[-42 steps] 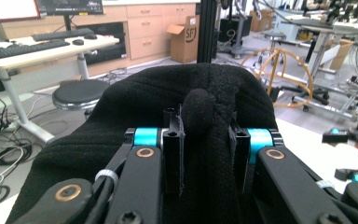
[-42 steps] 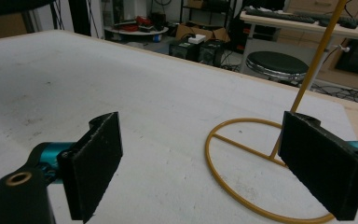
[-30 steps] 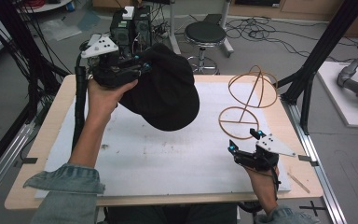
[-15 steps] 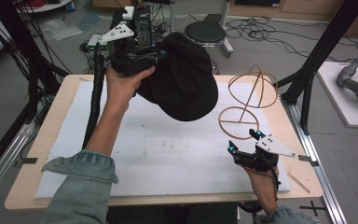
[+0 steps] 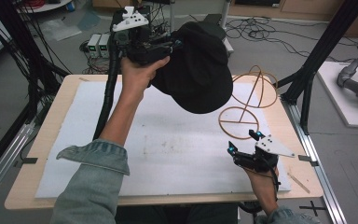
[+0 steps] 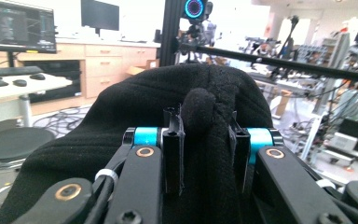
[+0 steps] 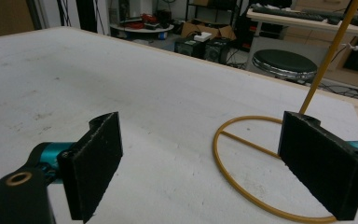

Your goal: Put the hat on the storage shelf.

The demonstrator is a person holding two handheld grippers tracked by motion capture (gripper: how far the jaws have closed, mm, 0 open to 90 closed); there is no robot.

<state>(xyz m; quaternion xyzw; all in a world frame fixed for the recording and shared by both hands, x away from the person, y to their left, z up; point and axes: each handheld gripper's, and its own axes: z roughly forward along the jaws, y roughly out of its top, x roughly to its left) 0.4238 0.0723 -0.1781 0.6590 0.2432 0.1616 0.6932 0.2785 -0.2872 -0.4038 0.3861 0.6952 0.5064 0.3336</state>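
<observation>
High view: white foam sheet covers wooden table.

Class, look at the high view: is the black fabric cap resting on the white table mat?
No, the left hand-held gripper holds the black fabric cap up above the white table mat.

We record a black cap of matt, fuzzy knitted cloth, a fold of it pinched between the left gripper's matt black plastic jaws, beside glossy teal metal fittings. The right gripper has rough-edged, dull black pads. The wire stand looks like smooth, tan-yellow metal. The table is pale wood, topped with a matt white, scuffed foam-like sheet. The sleeve is denim.
</observation>
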